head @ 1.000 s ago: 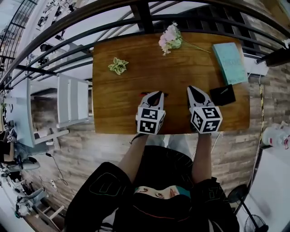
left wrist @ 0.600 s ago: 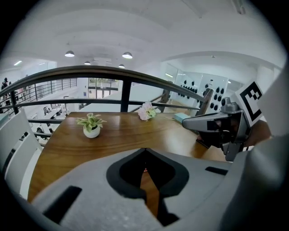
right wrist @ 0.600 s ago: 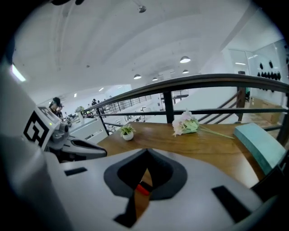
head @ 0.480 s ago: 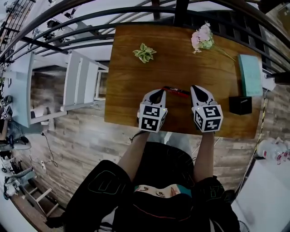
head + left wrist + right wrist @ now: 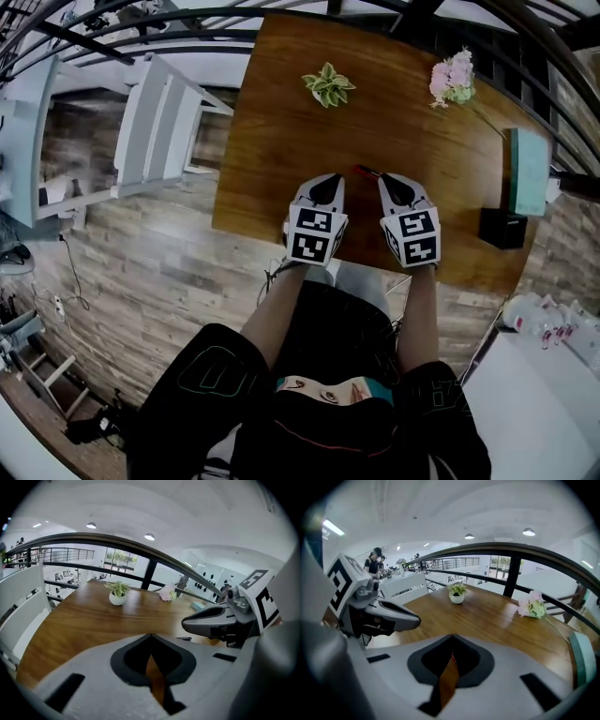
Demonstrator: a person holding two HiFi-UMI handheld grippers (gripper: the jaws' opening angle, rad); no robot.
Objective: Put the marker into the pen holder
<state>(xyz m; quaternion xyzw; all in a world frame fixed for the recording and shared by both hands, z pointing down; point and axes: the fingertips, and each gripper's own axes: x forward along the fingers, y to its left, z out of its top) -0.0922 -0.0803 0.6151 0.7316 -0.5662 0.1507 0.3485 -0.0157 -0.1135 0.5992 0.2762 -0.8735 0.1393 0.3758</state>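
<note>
A red and black marker [image 5: 367, 172] lies on the wooden table [image 5: 281, 159], just ahead of and between my two grippers. Only a short piece of it shows. It appears as a small dark stick [image 5: 184, 638] in the left gripper view. The black pen holder [image 5: 503, 228] stands near the table's right edge, well to the right of both grippers. My left gripper [image 5: 327, 178] is shut and empty, its tips meeting over bare wood [image 5: 151, 637]. My right gripper [image 5: 392, 178] is also shut with nothing held [image 5: 452, 638].
A small potted plant [image 5: 328, 86] and a pink flower bunch [image 5: 453, 80] sit at the far side of the table. A teal book [image 5: 530, 172] lies beyond the pen holder. A white chair [image 5: 159, 122] stands left of the table, and a dark railing [image 5: 511, 555] runs behind it.
The head view has swung, so the table sits further right and higher. The two grippers stand closer together, and less of the marker shows between them.
</note>
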